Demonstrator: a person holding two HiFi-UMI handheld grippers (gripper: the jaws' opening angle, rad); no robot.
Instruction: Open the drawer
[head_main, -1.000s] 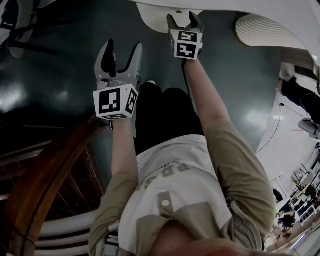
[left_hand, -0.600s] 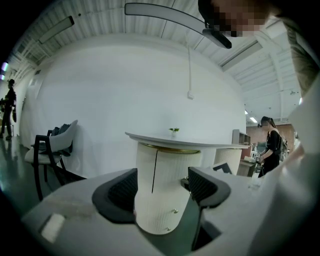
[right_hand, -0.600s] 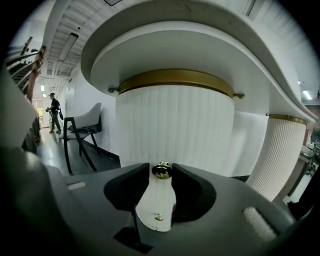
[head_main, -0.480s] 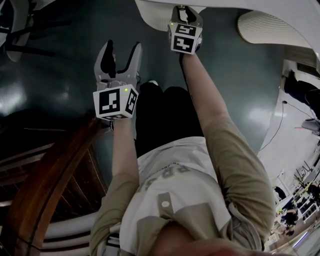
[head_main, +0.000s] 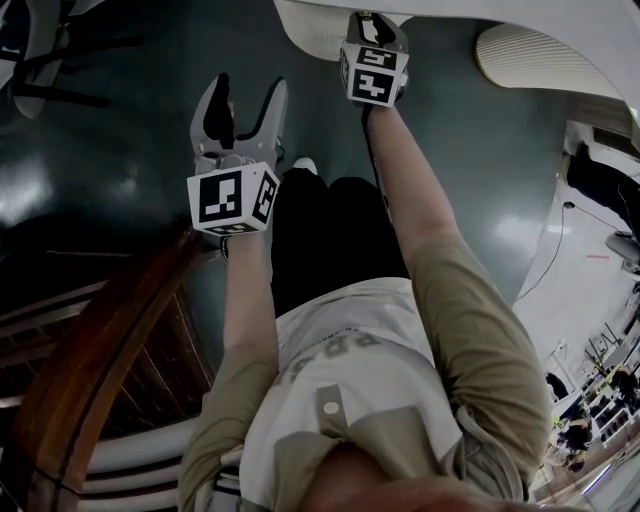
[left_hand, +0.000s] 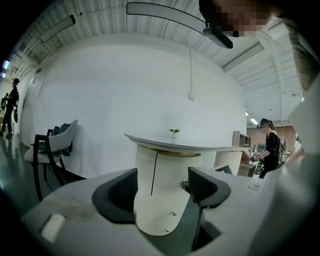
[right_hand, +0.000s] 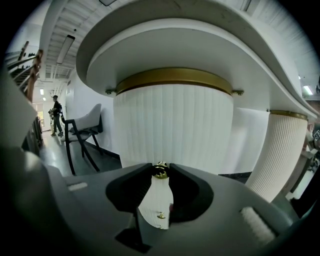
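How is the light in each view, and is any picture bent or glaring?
Head view: dim overall, with pale glare patches on the dark glossy floor. Left gripper view: bright and even, strongly bent by the wide lens, black corners. Right gripper view: same bending; the ribbed white cabinet is well lit and sharp.

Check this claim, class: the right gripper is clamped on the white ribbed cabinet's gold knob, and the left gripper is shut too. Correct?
Wrong about the left gripper: the left gripper view shows its jaws apart, holding nothing. The right gripper is clamped on the gold knob of the white ribbed cabinet.
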